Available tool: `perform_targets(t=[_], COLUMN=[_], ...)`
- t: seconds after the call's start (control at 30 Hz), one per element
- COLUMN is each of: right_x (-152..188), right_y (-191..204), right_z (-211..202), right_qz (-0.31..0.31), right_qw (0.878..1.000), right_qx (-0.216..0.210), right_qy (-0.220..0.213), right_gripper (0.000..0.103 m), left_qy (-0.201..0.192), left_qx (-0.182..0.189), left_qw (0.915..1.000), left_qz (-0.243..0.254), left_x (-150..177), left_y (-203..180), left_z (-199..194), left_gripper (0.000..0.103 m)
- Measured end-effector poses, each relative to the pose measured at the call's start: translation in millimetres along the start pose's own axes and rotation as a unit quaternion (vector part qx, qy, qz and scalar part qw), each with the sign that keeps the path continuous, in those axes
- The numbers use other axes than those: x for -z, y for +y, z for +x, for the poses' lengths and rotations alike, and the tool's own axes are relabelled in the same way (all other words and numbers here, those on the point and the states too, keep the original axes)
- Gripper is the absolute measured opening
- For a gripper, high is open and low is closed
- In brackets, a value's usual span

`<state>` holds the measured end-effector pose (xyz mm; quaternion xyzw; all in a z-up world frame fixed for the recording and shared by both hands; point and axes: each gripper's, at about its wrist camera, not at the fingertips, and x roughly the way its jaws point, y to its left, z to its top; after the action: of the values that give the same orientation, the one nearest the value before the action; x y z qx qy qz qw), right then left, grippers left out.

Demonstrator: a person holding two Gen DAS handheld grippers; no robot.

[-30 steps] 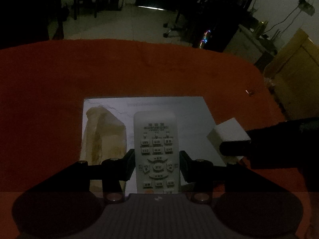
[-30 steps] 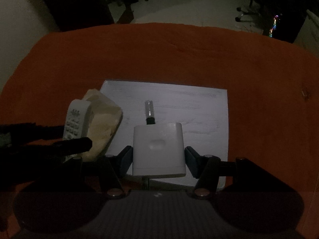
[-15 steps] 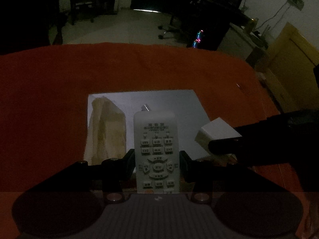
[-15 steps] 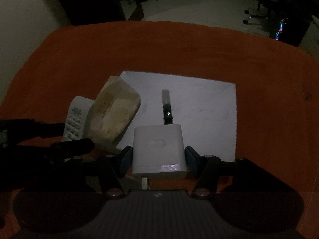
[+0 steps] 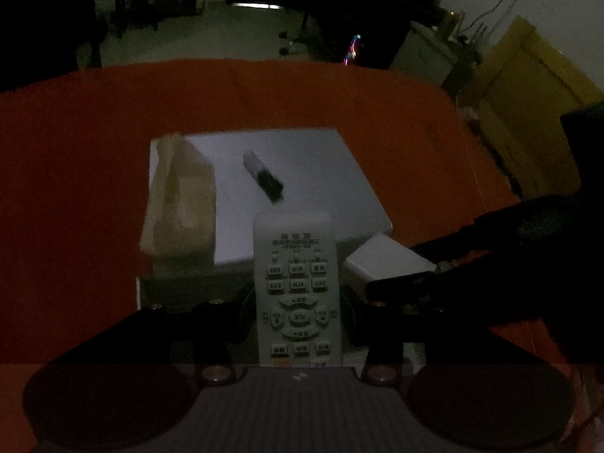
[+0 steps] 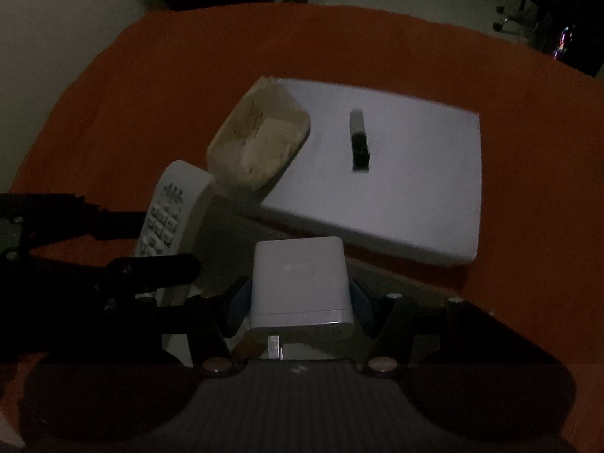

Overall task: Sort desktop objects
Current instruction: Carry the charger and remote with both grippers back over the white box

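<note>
A white remote control (image 5: 297, 287) with several buttons sits between the fingers of my left gripper (image 5: 298, 302), which is shut on it. My right gripper (image 6: 300, 298) is shut on a white plug adapter (image 6: 300, 279). Each held thing shows in the other view too: the adapter (image 5: 385, 260) at the right, the remote (image 6: 171, 215) at the left. Both hang over the near edge of a white flat box (image 5: 302, 173) on the red tablecloth (image 5: 75, 170). On that box lie a tan paper packet (image 5: 181, 200) and a small black-and-silver stick (image 5: 263, 176).
The room is dark. The red table ends at a rounded far edge, with a pale floor and chairs beyond. A yellow cardboard box (image 5: 528, 105) stands off the table at the right. A pale wall (image 6: 56, 19) lies at the far left of the right wrist view.
Both grippers have drawn back toward the near side with their loads. The white box, the packet and the stick now lie farther ahead, and the stick has come fully into the left wrist view.
</note>
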<state>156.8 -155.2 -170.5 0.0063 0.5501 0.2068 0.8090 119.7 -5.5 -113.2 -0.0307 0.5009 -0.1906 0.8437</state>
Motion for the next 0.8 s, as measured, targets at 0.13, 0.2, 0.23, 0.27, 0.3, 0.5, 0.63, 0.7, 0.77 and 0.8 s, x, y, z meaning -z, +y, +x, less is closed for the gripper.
perform_targets(t=[0.13, 0.2, 0.23, 0.27, 0.3, 0.5, 0.63, 0.7, 0.77, 0.8], right_x=[13, 19, 22, 25, 28, 47, 57, 63, 67, 70], right_y=[-3, -4, -4, -4, -4, -5, -4, -4, -5, -5], right_z=[6, 10, 12, 14, 15, 28, 41, 49, 55, 58], right_qz=[0.007, 0.008, 0.007, 0.007, 0.008, 0.006, -0.002, -0.005, -0.007, -0.009], right_qw=[1.0, 1.0, 1.0, 1.0, 1.0, 0.999, 0.998, 0.997, 0.997, 0.997], right_qx=[-0.001, -0.001, 0.0, 0.0, 0.0, -0.002, 0.006, 0.009, 0.014, 0.016], right_qy=[0.011, 0.016, 0.019, 0.021, 0.024, 0.043, 0.063, 0.072, 0.078, 0.079], right_gripper=[0.059, 0.06, 0.06, 0.06, 0.06, 0.06, 0.06, 0.06, 0.06, 0.06], left_qy=[0.015, 0.021, 0.024, 0.026, 0.029, 0.065, 0.084, 0.091, 0.097, 0.099], left_qx=[0.002, 0.003, 0.004, 0.005, 0.007, 0.017, 0.013, 0.01, 0.005, 0.001], left_qw=[0.9999, 0.9997, 0.9996, 0.9996, 0.9994, 0.9977, 0.9964, 0.9958, 0.9953, 0.9951], left_qz=[-0.008, -0.011, -0.013, -0.013, -0.016, -0.008, -0.004, -0.004, 0.0, 0.003], left_x=[17, 24, 28, 31, 35, 56, 70, 75, 80, 83], left_y=[2, 4, 4, 5, 6, 5, 4, 5, 4, 4], left_z=[7, 9, 10, 11, 11, 22, 34, 40, 45, 48], left_gripper=[0.041, 0.041, 0.041, 0.041, 0.041, 0.041, 0.041, 0.041, 0.041, 0.041])
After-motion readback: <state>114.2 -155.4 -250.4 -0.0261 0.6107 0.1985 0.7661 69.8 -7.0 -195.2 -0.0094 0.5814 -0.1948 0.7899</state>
